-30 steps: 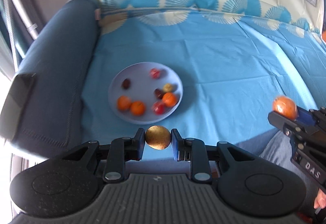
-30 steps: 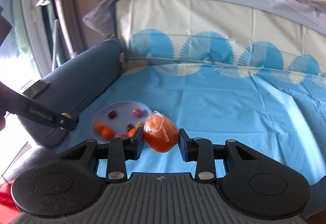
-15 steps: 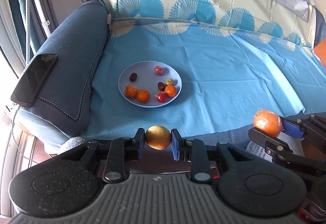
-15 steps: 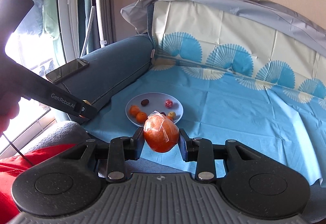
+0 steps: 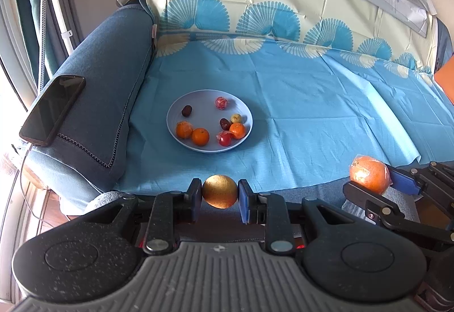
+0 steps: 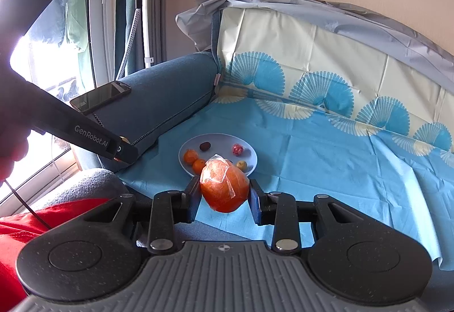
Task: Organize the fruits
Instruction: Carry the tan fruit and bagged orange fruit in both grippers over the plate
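1. Left gripper (image 5: pixel 220 192) is clamped on a small golden fruit (image 5: pixel 220 191); both pads press its sides and it hangs clear of the cloth (image 5: pixel 312 113).
2. Right gripper (image 6: pixel 224 189) is clamped on an orange (image 6: pixel 224 186) in clear film; a loose flap of film sticks up at the top. In the left view the same orange (image 5: pixel 369 172) sits to the right of the left gripper, at about the same level.
3. Likely reason for the mid-body side grips: both fruits are round, so squeezing across the widest part keeps them from rolling out.
4. Plate (image 5: pixel 247 130) lies ahead of and below both grippers, on the cloth-covered sofa seat, well apart from the left fruit. From the right gripper it sits ahead and slightly left, partly hidden behind the orange.
5. Plate already holds three small oranges, two dark fruits, a red one, a yellowish one and a wrapped pink-red one; there is bare room in its middle and far left.
6. Judgement: both are in the carry phase, with the drop onto the plate not yet done.
7. Phone (image 5: pixel 52 110) rests on the armrest, left of the left gripper and out of the path.
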Demonstrator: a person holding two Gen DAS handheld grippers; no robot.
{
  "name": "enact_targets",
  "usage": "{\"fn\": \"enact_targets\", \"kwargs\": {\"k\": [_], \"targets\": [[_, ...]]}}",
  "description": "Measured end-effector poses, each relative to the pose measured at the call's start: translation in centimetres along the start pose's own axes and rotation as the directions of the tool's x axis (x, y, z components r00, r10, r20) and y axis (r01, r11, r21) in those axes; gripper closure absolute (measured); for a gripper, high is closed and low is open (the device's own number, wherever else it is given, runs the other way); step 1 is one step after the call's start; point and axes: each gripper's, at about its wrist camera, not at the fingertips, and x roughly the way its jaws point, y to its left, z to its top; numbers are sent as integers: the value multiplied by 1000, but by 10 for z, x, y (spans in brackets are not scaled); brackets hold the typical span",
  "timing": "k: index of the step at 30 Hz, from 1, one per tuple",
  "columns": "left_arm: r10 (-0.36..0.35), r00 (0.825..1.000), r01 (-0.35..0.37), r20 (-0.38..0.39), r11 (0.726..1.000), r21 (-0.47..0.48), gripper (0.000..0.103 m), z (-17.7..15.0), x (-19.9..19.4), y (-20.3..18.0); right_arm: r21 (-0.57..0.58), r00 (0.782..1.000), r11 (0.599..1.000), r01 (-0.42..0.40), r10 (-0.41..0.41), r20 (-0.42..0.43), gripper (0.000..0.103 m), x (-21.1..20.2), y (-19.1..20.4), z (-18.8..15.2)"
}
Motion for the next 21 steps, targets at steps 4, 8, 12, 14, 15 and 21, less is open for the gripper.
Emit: {"fn": "enact_targets", "kwargs": {"k": [4, 8, 12, 14, 15, 21], "targets": [[0, 1000, 0, -3, 1000, -1, 73, 0, 1, 1, -3, 1000, 1000, -1, 1, -6, 66, 2, 0, 1], [-1, 1000, 1, -15, 1000, -5, 73, -1, 5, 2, -4, 1000, 1000, -4, 4, -15, 66, 5, 0, 1], [-3, 1000, 3, -29, 1000, -10, 73, 1, 12, 5, -4, 1000, 1000, -8, 8, -29, 66, 10, -1, 2], [-5, 999, 5, -38, 1000, -13, 73, 1, 16, 5, -5, 999, 1000, -11, 11, -39, 66, 13, 0, 2], [-7, 999, 6, -42, 1000, -15, 73, 1, 17, 6, -5, 999, 1000, -13, 13, -45, 66, 15, 0, 2], [-16, 997, 14, -76, 1000, -26, 73, 3, 33, 11, -5, 996, 1000, -21, 20, -84, 66, 29, 0, 1]]}}
